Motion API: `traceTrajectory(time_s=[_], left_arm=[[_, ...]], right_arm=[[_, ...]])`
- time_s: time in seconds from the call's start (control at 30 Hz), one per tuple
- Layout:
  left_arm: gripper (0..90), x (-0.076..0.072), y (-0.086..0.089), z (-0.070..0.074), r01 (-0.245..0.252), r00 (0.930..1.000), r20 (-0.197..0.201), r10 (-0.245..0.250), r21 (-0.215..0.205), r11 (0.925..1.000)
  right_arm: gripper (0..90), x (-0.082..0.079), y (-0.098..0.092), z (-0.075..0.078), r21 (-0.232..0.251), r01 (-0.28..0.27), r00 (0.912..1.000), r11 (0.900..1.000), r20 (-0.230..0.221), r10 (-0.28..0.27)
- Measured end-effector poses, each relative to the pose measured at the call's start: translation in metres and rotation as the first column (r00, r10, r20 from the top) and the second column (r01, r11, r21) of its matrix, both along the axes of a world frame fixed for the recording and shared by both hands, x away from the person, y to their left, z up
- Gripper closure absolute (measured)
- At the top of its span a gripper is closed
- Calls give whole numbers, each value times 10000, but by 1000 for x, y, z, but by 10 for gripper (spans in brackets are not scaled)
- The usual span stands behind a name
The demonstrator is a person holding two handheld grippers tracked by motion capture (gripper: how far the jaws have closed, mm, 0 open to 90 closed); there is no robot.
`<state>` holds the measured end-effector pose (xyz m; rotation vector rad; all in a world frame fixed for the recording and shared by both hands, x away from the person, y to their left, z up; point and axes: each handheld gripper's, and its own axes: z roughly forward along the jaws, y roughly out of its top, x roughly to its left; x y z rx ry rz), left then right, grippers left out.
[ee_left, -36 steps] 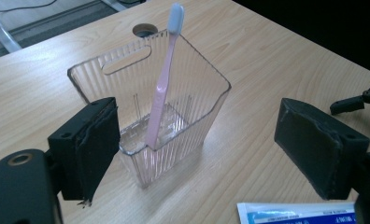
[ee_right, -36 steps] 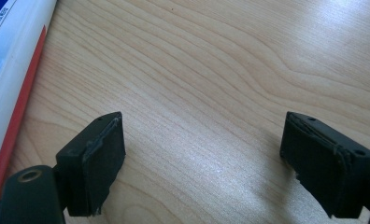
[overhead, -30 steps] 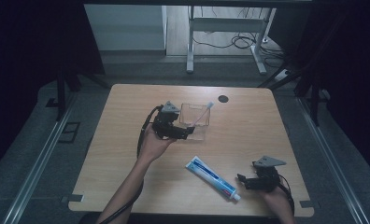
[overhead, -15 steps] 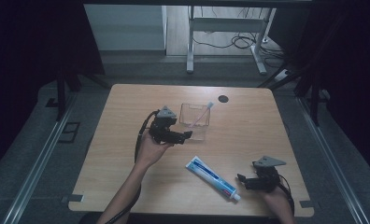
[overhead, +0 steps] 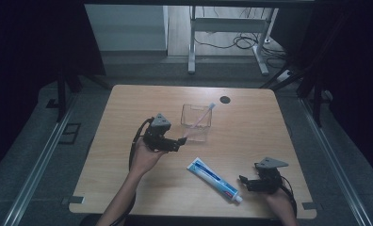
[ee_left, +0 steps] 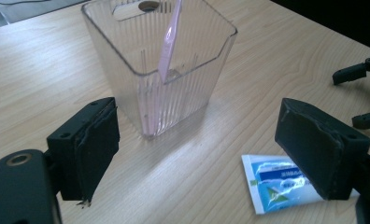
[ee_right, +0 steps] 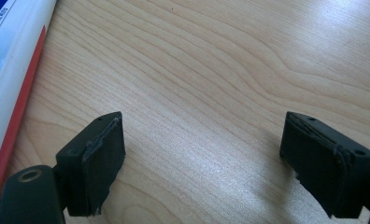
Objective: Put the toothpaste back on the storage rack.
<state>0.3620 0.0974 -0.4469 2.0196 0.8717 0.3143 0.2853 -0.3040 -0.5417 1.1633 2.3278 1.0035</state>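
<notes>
A clear ribbed plastic cup stands upright at the middle of the wooden table, with a pink toothbrush leaning inside it. My left gripper is open just short of the cup, nothing between its jaws. A white and blue toothpaste tube lies flat near the front edge. My right gripper rests open on the table just right of the tube's cap end, holding nothing.
A round dark hole sits in the tabletop behind the cup. A person's forearms come in from the front edge. Beyond the table lie a dark floor, a metal desk frame and cables.
My left gripper has drawn back from the cup toward the front left, its jaws now apart from the cup. The right gripper has stayed still by the tube.
</notes>
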Motion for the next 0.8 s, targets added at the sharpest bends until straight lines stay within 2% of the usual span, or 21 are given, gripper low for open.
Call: traceTrajectory(time_s=[0.33,0.8], left_arm=[[141,-14,15,-8,-185,9995,258,178,280,9994],[141,-32,29,-33,-271,9995,160,266,324,9991]], right_arm=[[140,0,0,0,15,7,10000,10000,-1,-7],[121,2,1,0,-16,-67,10000,10000,-51,67]])
